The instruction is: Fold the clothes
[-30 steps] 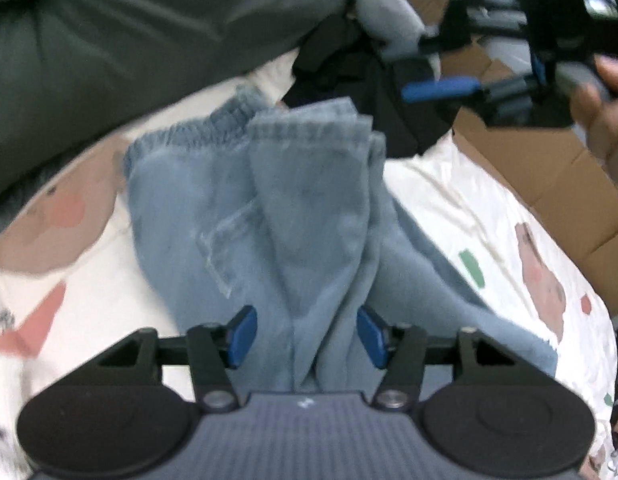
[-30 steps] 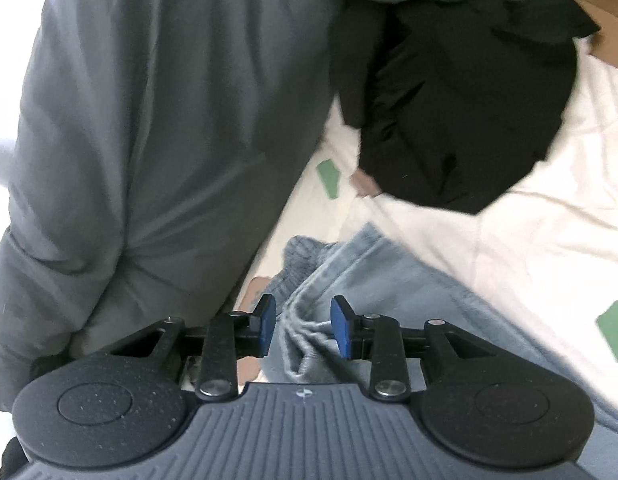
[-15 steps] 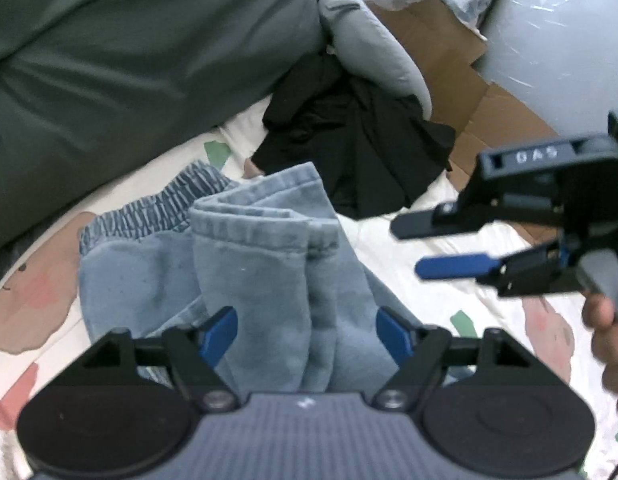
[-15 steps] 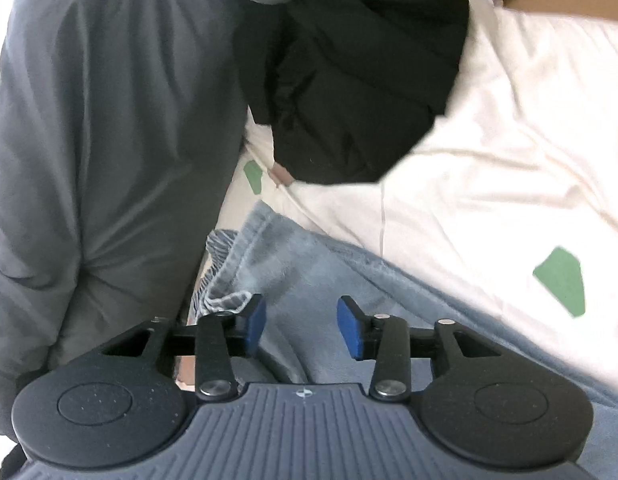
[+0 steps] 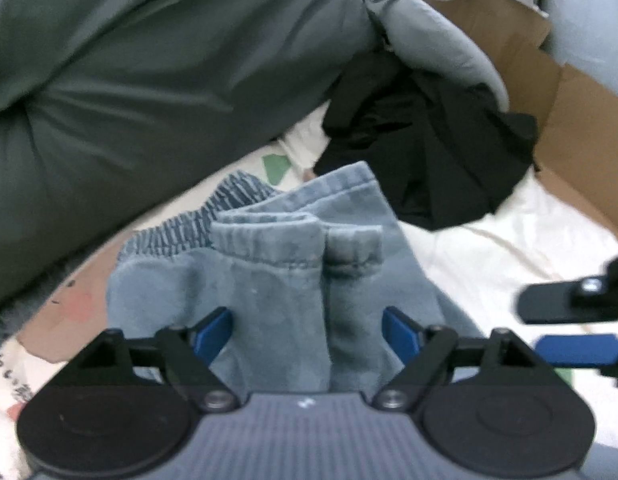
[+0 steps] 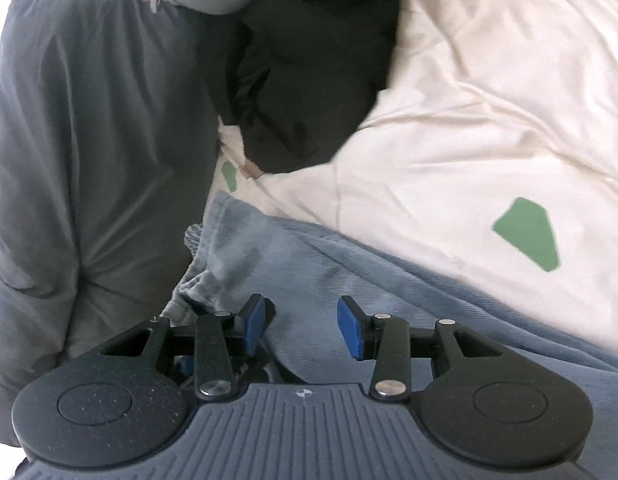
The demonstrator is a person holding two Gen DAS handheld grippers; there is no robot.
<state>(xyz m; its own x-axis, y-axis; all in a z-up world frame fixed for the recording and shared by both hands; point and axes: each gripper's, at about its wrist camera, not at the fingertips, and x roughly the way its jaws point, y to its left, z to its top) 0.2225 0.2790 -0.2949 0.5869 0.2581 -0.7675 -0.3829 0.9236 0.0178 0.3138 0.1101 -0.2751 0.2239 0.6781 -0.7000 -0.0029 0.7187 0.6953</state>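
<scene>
jeans (image 5: pixel 277 280) folded – hems aligned, left claw (image 5: pixel 307 334) opening astride

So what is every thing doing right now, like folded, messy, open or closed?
Blue jeans: folded over, lying flat on the bed, not gripped.
Left gripper: opening, pads clear of the jeans between them.
Right gripper: open over the jeans, pads not pressing.
Black garment: crumpled, unfolded.
Grey duvet: bunched up.
Cardboard box: flaps open.
</scene>
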